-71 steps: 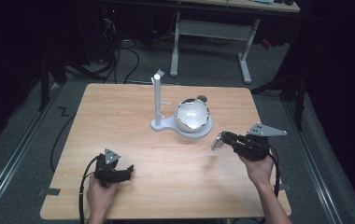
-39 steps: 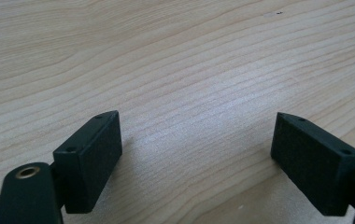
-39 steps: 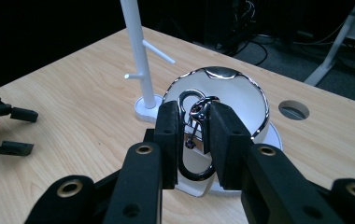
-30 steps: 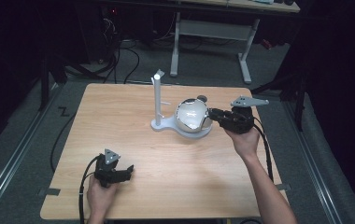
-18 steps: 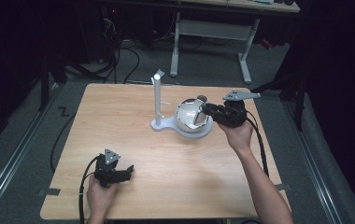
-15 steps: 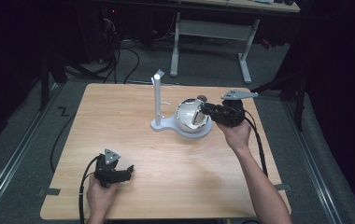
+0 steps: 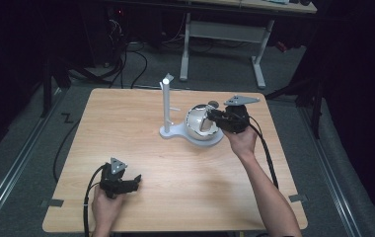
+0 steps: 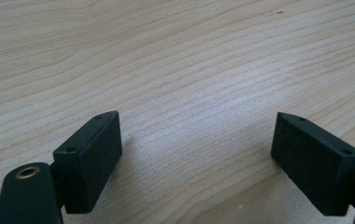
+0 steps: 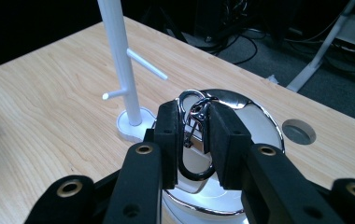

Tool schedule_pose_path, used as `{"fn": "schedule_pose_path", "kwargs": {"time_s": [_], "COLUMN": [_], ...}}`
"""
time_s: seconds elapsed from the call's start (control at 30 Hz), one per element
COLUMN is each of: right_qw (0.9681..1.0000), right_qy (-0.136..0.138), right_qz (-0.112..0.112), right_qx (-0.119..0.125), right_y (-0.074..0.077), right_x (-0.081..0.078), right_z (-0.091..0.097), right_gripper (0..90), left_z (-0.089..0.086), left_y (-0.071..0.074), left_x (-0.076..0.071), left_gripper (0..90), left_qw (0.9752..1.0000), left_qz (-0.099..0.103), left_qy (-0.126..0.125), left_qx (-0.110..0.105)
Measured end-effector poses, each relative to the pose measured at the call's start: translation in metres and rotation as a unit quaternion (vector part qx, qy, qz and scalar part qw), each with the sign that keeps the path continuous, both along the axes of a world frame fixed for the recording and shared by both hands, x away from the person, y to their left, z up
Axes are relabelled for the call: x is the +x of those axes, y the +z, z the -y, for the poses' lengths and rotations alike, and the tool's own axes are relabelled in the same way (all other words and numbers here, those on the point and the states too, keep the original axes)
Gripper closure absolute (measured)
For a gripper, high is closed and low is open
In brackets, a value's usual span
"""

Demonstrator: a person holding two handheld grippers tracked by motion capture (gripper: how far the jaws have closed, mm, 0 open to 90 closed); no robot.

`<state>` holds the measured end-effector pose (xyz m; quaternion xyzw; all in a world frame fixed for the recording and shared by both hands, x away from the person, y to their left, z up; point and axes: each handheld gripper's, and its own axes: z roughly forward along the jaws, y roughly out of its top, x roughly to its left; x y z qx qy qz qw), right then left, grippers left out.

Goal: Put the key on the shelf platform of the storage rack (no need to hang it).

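Right gripper view: a shiny silver metal carabiner (image 9: 195, 140) is being clenched upright between the right gripper (image 9: 192, 135), just beside the white pegged stand (image 9: 119, 60); left gripper (image 8: 196, 158) is being held released.

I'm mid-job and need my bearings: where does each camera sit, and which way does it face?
High view: above the person's side, facing forward and down on the table; both forearms, left gripper and right gripper show.
Left gripper view: on the left gripper, facing down at bare wood between open fingers.
Right gripper view: on the right gripper, facing the white stand and metal bowl, shut on a carabiner.
Shared: high and right gripper views both show stand and bowl.
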<state>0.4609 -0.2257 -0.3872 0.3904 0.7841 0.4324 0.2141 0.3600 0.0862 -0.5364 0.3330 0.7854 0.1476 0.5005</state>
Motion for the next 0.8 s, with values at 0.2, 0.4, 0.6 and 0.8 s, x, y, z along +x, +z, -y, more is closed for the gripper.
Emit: {"fn": "schedule_pose_path", "kwargs": {"time_s": [0.2,0.4,0.6,0.8], "right_qw": [0.9999,0.9994,0.9988,0.9974], "right_qy": [-0.005,-0.01,-0.02,-0.035], "right_qz": [-0.015,-0.034,-0.045,-0.063], "right_qx": [-0.003,-0.003,-0.009,-0.005], "right_y": [-0.011,-0.028,-0.034,-0.042], "right_x": [0.011,0.018,0.023,0.032], "right_z": [-0.005,-0.007,-0.004,-0.003], "right_gripper": [74.4,74.4,74.3,74.3], "left_z": [0.0,0.0,0.0,0.0], "left_y": [0.0,0.0,0.0,0.0], "left_x": [0.0,0.0,-0.001,0.0], "left_gripper": [16.6,16.6,16.6,16.6], "left_qw": [1.0,1.0,1.0,1.0], "left_qz": [0.0,0.0,-0.002,-0.002], "left_qy": [-0.002,-0.003,-0.002,-0.001], "left_qx": [0.001,0.001,-0.002,-0.002]}}
